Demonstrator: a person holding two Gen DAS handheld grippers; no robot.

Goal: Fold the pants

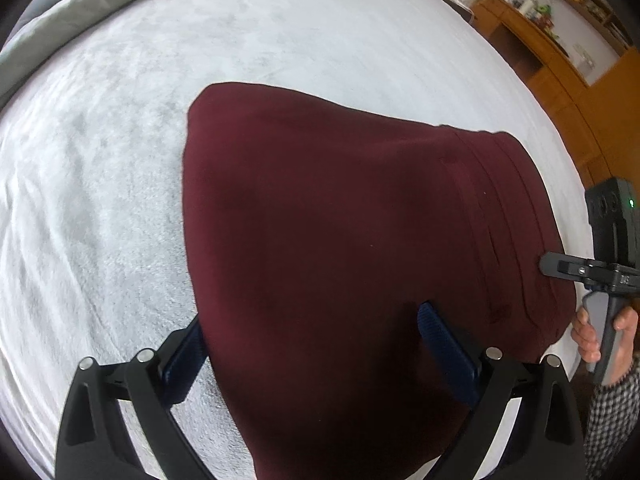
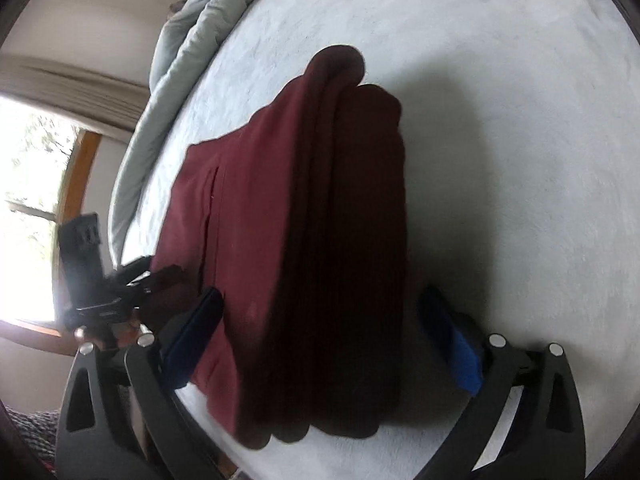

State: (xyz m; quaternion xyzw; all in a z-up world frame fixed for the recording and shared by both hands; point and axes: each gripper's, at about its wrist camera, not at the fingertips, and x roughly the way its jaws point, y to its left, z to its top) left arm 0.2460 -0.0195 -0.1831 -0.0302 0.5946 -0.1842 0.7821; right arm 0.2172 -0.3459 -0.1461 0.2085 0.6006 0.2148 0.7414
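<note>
Maroon pants (image 1: pixel 340 240) lie folded into a thick, layered bundle on a bed covered with a pale fleecy blanket (image 1: pixel 120 160). From the right wrist view the stacked layers of the pants (image 2: pixel 304 248) show along one side, with a rounded fold at the far end.

Left hand-held gripper (image 1: pixel 316 356): fingers spread wide, one blue pad (image 1: pixel 448 352) over the cloth, the other pad at the bundle's left edge beside the blanket. The pants lie between and below the fingers; nothing is pinched. Whether the pads touch the cloth cannot be told.

Right hand-held gripper (image 2: pixel 320 336): fingers also spread wide, straddling the near end of the bundle. Left pad (image 2: pixel 192 340) lies against the lighter side of the cloth, right pad (image 2: pixel 452 344) stands off over the blanket (image 2: pixel 520 160). Not clamped on anything.

In the left wrist view the right device shows at the frame's right edge, its tip at the waistband end of the pants, held by a hand (image 1: pixel 600 332) in a checked sleeve. In the right wrist view the left device (image 2: pixel 100 280) appears dark at left, near the bundle's corner.

A grey-green duvet (image 1: pixel 60 36) is bunched along the bed's far edge. Wooden cabinets (image 1: pixel 540 52) with clutter stand beyond the bed; a window (image 2: pixel 32 200) with a wood frame is bright at left.
</note>
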